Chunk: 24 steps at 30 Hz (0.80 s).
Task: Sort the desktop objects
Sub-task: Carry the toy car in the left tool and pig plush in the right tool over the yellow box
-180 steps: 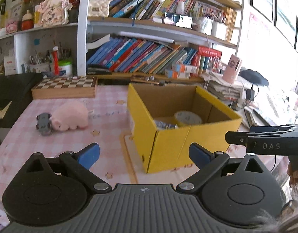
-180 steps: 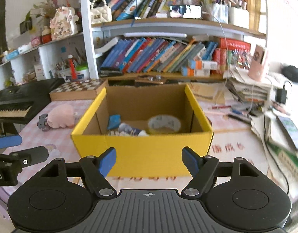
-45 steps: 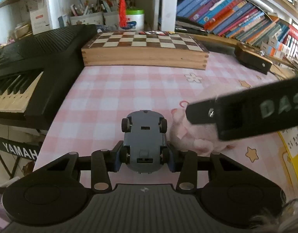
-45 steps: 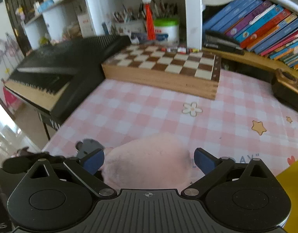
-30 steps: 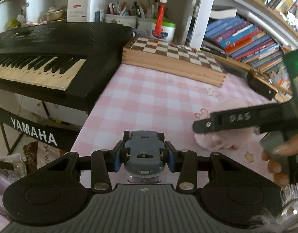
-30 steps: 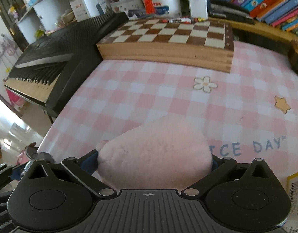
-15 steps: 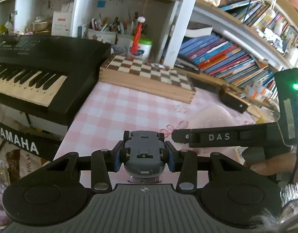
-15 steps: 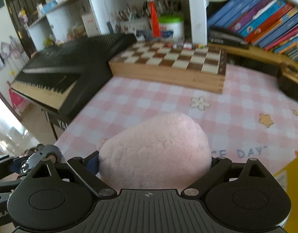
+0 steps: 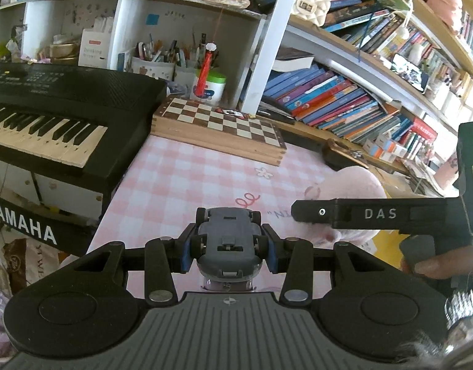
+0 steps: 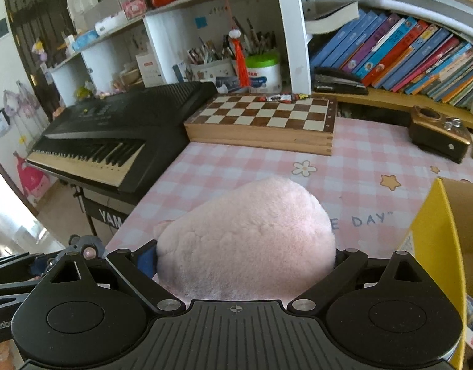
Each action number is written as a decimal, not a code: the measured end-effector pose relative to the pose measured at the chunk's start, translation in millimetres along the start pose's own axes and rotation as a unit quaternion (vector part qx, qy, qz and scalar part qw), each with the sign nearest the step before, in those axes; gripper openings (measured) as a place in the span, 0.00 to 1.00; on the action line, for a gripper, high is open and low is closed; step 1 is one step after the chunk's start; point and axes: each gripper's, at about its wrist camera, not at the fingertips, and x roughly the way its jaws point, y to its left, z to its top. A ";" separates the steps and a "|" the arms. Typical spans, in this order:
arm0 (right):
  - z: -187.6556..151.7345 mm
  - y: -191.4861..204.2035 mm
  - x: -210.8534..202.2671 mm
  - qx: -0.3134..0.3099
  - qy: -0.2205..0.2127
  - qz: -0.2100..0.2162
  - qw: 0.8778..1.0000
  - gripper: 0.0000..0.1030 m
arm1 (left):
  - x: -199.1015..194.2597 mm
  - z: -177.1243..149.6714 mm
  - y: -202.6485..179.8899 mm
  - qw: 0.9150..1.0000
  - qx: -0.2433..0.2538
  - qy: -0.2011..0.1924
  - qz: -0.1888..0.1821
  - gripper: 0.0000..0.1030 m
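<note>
- Writing first: my left view reads "YAMAHA" in white on the front of the black keyboard (image 9: 51, 117), left of the table. "DAS" is printed in pale letters on the black finger of the right gripper (image 10: 245, 256) where it crosses my left view.
- The pink checked tablecloth (image 10: 359, 160) carries grey-blue print; I read "E DAY" in the right view, the start of it hidden by the toy.
- Red characters sit on a plaque on the top shelf, too small for me to read reliably.
- Left gripper (image 9: 226, 246): blue pads clamped on the sides of a small grey toy car (image 9: 226, 237), held above the cloth. It has black wheels and what looks like a clear part on the side facing the camera.
- Right gripper: jaws wide yet pressed on a pink plush toy (image 10: 248, 237), round, fuzzy, filling the gap between the pads and lifted off the table.
- A wooden chessboard box (image 10: 264, 123) lies at the table's back edge, beside the keyboard.
- The yellow cardboard box (image 10: 433, 246) stands at the right edge of my right view, near the plush.
</note>
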 end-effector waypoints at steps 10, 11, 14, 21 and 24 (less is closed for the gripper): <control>-29.0 18.8 -51.0 0.009 -0.021 -0.014 1.000 0.94 | -47.1 -19.0 4.5 0.999 -0.007 -0.011 -0.030 0.39; -33.1 21.2 -56.1 0.010 -0.022 -0.015 1.000 0.94 | -52.0 -21.4 4.8 0.999 -0.006 -0.012 -0.033 0.39; -45.2 29.0 -69.9 0.013 -0.023 -0.018 0.999 0.94 | -68.1 -29.7 5.9 0.999 -0.004 -0.020 -0.039 0.39; -77.2 49.3 -97.2 0.022 -0.023 -0.024 0.999 0.94 | -96.9 -51.6 12.1 0.998 -0.013 -0.013 -0.057 0.39; -92.3 58.0 -108.9 0.026 -0.024 -0.028 0.999 0.94 | -107.2 -60.2 12.8 0.998 -0.007 -0.006 -0.064 0.39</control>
